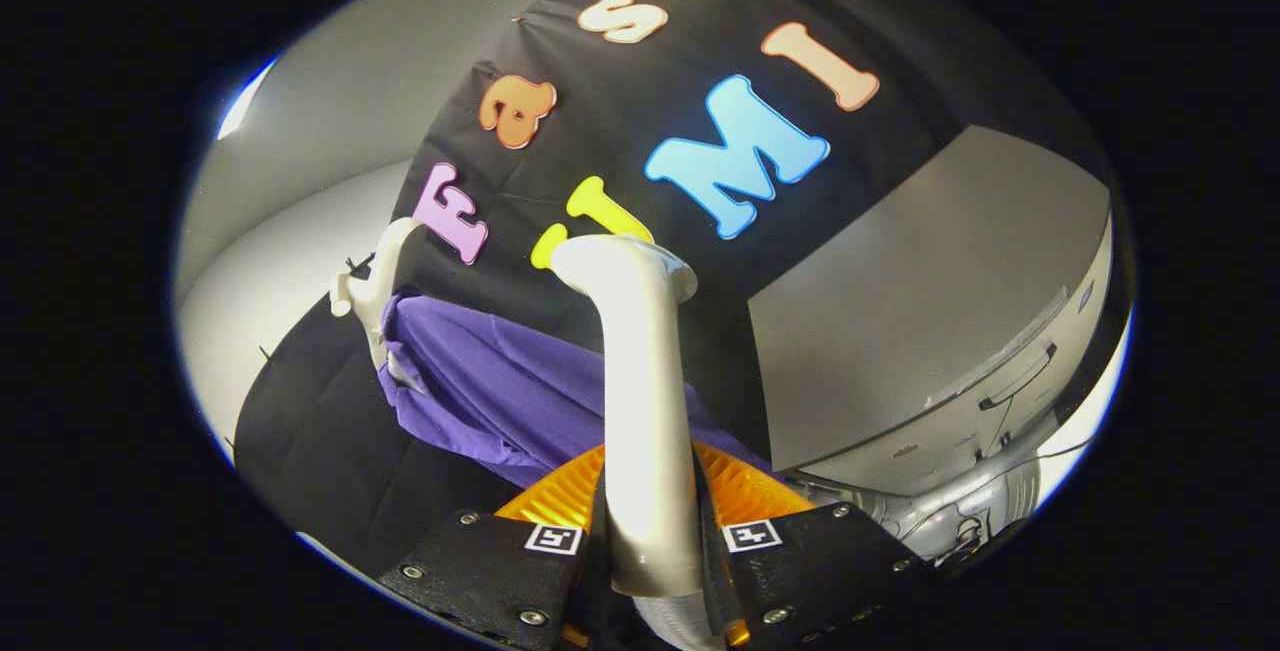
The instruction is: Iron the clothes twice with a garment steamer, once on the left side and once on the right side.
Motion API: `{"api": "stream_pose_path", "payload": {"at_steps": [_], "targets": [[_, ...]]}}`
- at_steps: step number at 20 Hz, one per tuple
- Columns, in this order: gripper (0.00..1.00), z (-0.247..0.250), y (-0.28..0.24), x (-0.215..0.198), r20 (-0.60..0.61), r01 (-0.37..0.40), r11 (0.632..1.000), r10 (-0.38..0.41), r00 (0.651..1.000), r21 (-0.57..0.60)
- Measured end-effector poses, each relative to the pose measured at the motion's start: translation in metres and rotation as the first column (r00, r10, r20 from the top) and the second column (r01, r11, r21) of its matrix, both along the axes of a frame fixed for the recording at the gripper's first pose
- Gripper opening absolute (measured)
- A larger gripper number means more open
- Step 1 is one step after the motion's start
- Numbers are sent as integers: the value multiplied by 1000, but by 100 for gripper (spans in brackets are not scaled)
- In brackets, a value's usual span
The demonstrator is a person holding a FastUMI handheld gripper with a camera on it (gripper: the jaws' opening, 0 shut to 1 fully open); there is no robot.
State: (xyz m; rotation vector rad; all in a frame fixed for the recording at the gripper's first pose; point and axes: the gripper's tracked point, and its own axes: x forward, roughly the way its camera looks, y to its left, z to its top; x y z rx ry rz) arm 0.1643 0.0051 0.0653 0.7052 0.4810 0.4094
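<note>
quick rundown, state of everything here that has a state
hand-held gripper: shut on the steamer handle, a finger pressing each side
steamer handle: held, rising from between the fingers, its head end lifted off the cloth
purple garment: hanging on a hanger against the black wall, creased, just beyond the fingers
white hanger: carrying the garment at its top
grey appliance: beside the garment, lid closed

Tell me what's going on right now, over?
Claw shut on steamer handle. Steamer head up near purple garment hanging on white hanger. Nothing between steamer and cloth.
</note>
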Motion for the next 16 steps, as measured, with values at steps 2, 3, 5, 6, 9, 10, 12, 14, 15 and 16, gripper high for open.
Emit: {"api": "stream_pose_path", "payload": {"at_steps": [2, 3, 5, 6, 9, 10, 12, 14, 15, 16], "targets": [[36, 6, 18, -13, 36, 18, 999, -17, 999, -27], [36, 9, 26, -18, 62, 23, 998, -19, 998, -56], [36, 15, 43, -24, 119, 40, 992, -26, 993, -116], [36, 20, 51, -25, 154, 55, 988, -34, 988, -141], [36, 34, 74, -26, 284, 123, 961, -49, 958, -248], [36, 37, 84, -23, 322, 135, 949, -38, 946, -284], [36, 44, 103, -22, 394, 167, 923, -17, 919, -347], [36, 53, 116, -20, 477, 235, 880, -11, 879, -414], [36, 54, 120, -18, 515, 279, 851, -12, 857, -445], [36, 55, 125, -19, 550, 317, 830, -15, 835, -459]]}}
